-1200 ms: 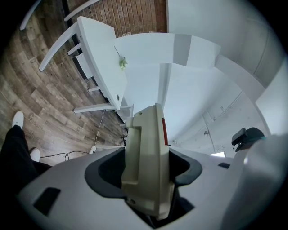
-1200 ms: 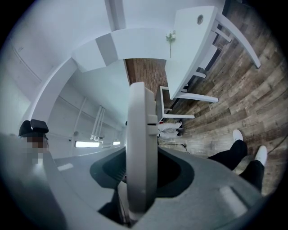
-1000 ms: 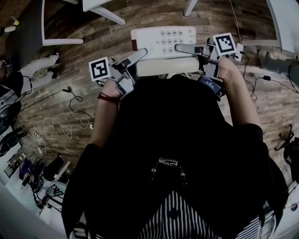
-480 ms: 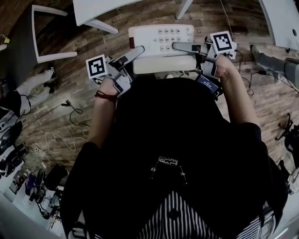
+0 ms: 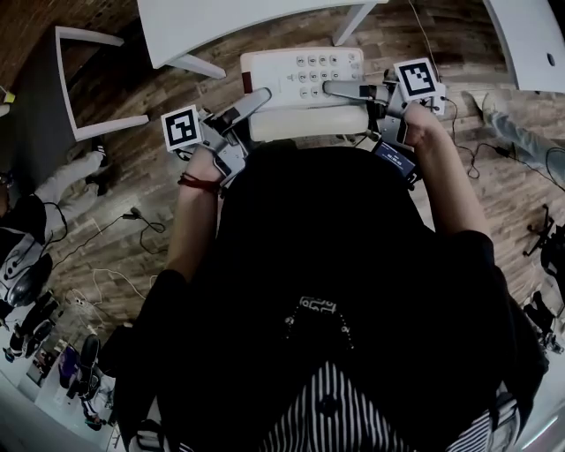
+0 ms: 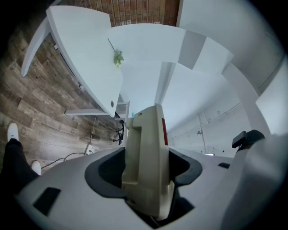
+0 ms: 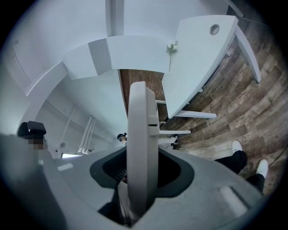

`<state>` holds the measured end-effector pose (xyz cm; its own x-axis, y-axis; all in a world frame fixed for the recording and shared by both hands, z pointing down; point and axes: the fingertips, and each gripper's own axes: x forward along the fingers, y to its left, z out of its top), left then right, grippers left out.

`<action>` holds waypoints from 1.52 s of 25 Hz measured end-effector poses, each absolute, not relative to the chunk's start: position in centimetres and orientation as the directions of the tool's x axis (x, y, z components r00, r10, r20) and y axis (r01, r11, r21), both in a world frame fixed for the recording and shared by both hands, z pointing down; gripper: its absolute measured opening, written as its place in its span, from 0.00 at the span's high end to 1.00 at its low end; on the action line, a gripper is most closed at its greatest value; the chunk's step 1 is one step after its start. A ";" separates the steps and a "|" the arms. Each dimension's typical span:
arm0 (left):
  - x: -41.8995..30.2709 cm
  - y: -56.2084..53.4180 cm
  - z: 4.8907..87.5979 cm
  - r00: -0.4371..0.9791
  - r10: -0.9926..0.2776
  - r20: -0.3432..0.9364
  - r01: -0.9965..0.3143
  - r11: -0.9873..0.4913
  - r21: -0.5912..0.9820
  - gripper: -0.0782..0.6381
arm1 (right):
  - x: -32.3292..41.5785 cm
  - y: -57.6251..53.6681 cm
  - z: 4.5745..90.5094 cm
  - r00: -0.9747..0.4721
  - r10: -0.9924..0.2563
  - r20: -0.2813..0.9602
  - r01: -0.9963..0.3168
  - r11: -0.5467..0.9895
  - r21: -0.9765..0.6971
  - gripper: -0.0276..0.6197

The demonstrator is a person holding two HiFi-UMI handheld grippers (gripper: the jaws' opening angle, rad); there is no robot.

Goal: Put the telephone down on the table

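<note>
My left claw (image 5: pixel 254 100) and right claw (image 5: pixel 339 88) each gripped one end of the desk telephone (image 5: pixel 305 75) between them; I judged it stiff, slick and light.

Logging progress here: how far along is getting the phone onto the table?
Done: the left tongs and right tongs each grip an end of the phone. In hand: it hangs over the floor, short of the table. Left: set it on the table, let go.
</note>
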<state>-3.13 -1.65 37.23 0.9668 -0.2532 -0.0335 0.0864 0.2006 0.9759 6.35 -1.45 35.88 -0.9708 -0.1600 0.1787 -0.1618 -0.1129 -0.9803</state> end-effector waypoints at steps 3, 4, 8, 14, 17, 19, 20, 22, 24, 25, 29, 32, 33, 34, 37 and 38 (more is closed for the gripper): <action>-5.0 -3.1 37.7 0.969 -0.244 -0.043 0.093 0.197 0.976 0.52 | 4.5 -2.8 36.4 -0.968 -0.168 0.185 -0.168 -0.110 -0.980 0.70; -5.8 -3.6 38.0 0.969 -0.242 -0.046 0.096 0.201 0.975 0.52 | 3.7 -3.3 36.6 -0.967 -0.170 0.190 -0.173 -0.113 -0.978 0.70; -9.7 -5.9 39.6 0.970 -0.235 -0.060 0.111 0.211 0.971 0.52 | -0.2 -5.6 38.0 -0.961 -0.174 0.213 -0.194 -0.122 -0.973 0.70; -11.9 -6.8 40.4 0.970 -0.230 -0.082 0.128 0.196 0.972 0.52 | -2.6 -6.5 38.5 -0.956 -0.180 0.232 -0.215 -0.111 -0.970 0.70; -13.1 -7.2 40.8 0.969 -0.232 -0.086 0.131 0.186 0.974 0.52 | -3.7 -6.8 38.7 -0.955 -0.171 0.243 -0.227 -0.110 -0.968 0.70; -13.3 -7.5 40.3 0.966 -0.241 -0.095 0.136 0.162 0.977 0.52 | -3.9 -7.1 38.5 -0.958 -0.159 0.240 -0.227 -0.097 -0.969 0.70; -13.3 -7.5 40.0 0.963 -0.250 -0.100 0.141 0.150 0.979 0.52 | -4.0 -7.2 38.2 -0.959 -0.151 0.239 -0.227 -0.087 -0.970 0.70; -13.5 -7.3 39.5 0.955 -0.275 -0.108 0.148 0.130 0.980 0.52 | -4.2 -7.2 37.8 -0.961 -0.134 0.241 -0.234 -0.066 -0.970 0.70; -13.9 -6.9 39.3 0.947 -0.302 -0.112 0.154 0.118 0.981 0.52 | -4.5 -7.1 37.5 -0.962 -0.114 0.249 -0.245 -0.049 -0.968 0.70; -14.1 -6.7 39.2 0.943 -0.313 -0.113 0.155 0.113 0.981 0.52 | -4.7 -7.1 37.3 -0.963 -0.102 0.251 -0.248 -0.041 -0.968 0.70; -15.6 -6.5 38.9 0.933 -0.346 -0.098 0.144 0.110 0.983 0.52 | -6.2 -7.3 36.9 -0.972 -0.055 0.228 -0.227 -0.034 -0.973 0.70; -15.6 -5.8 38.4 0.926 -0.371 -0.078 0.127 0.110 0.986 0.52 | -6.3 -6.7 36.7 -0.977 -0.027 0.211 -0.210 -0.039 -0.977 0.70; -15.5 -5.5 38.3 0.920 -0.384 -0.072 0.125 0.113 0.986 0.52 | -6.1 -6.6 36.6 -0.978 -0.015 0.210 -0.209 -0.038 -0.977 0.70; -15.4 -5.4 38.1 0.914 -0.400 -0.067 0.124 0.117 0.985 0.52 | -6.0 -6.7 36.7 -0.978 -0.002 0.207 -0.207 -0.035 -0.978 0.70; -16.2 -6.0 38.5 0.897 -0.439 -0.058 0.124 0.124 0.984 0.52 | -6.9 -7.8 37.2 -0.978 0.040 0.202 -0.204 -0.026 -0.979 0.70; -17.3 -6.6 38.9 0.892 -0.449 -0.055 0.125 0.129 0.984 0.52 | -7.9 -8.4 37.6 -0.977 0.052 0.205 -0.206 -0.028 -0.978 0.70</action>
<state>-17.29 -6.57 38.89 0.8921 -0.4486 -0.0547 0.1251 0.1288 0.9837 -7.92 -8.44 37.57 -0.9775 0.0521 0.2046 -0.2062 -0.0282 -0.9781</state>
